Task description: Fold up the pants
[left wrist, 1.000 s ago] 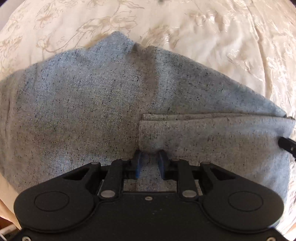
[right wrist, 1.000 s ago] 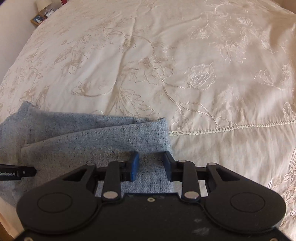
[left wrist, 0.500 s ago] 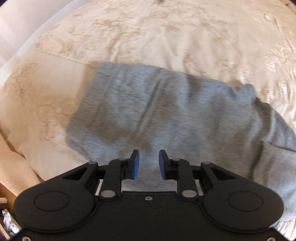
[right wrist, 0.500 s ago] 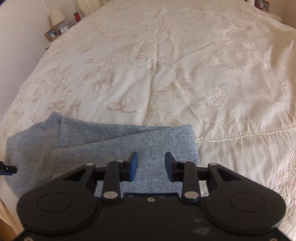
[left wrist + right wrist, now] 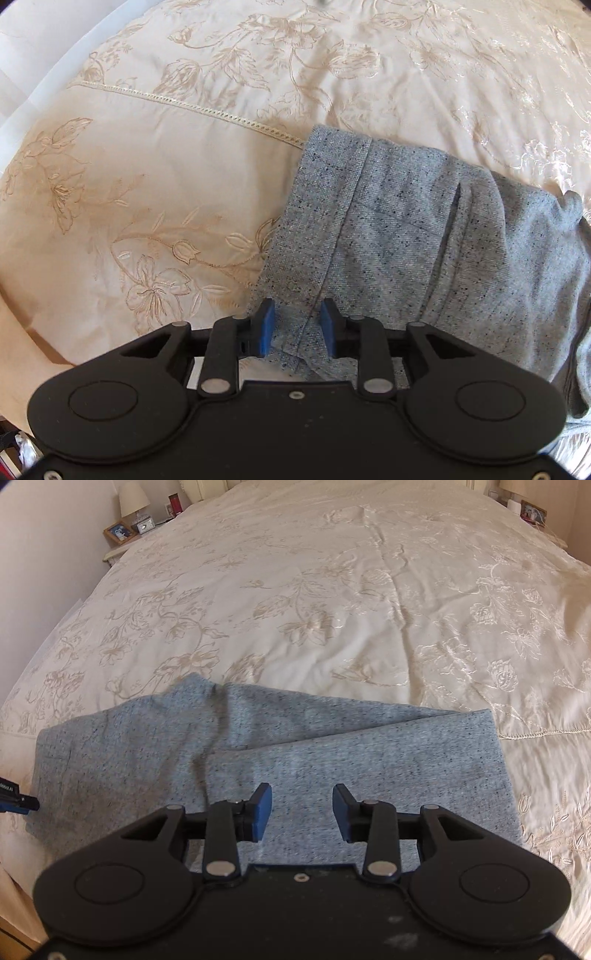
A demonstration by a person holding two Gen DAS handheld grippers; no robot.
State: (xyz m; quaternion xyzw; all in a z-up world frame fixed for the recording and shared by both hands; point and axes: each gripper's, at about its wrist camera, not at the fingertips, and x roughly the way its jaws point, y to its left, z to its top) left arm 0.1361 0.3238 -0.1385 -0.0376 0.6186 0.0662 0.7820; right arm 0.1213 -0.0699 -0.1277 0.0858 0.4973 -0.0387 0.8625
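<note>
Grey speckled pants (image 5: pixel 424 229) lie folded across the near end of a cream embroidered bedspread (image 5: pixel 147 166). My left gripper (image 5: pixel 297 328) hovers over the hemmed left end of the pants. Its jaws are opening, and a corner of the cloth lies between the blue pads without being pressed. In the right wrist view the pants (image 5: pixel 332 753) show a folded upper layer on the right. My right gripper (image 5: pixel 302 812) hangs above that layer, jaws opening, with cloth below them and nothing held. The tip of the left gripper (image 5: pixel 18 801) shows at the left edge.
The bedspread (image 5: pixel 332 572) stretches far ahead, wrinkled and bare. A nightstand with a lamp (image 5: pixel 133 502), a photo frame and a clock stands at the far left by the wall. Another nightstand (image 5: pixel 532 509) is at the far right. The bed's edge drops off at the near left.
The left gripper has travelled left along the pants to their hemmed end and its jaws have widened. The right gripper has risen and drawn back, jaws wider, so more bed shows.
</note>
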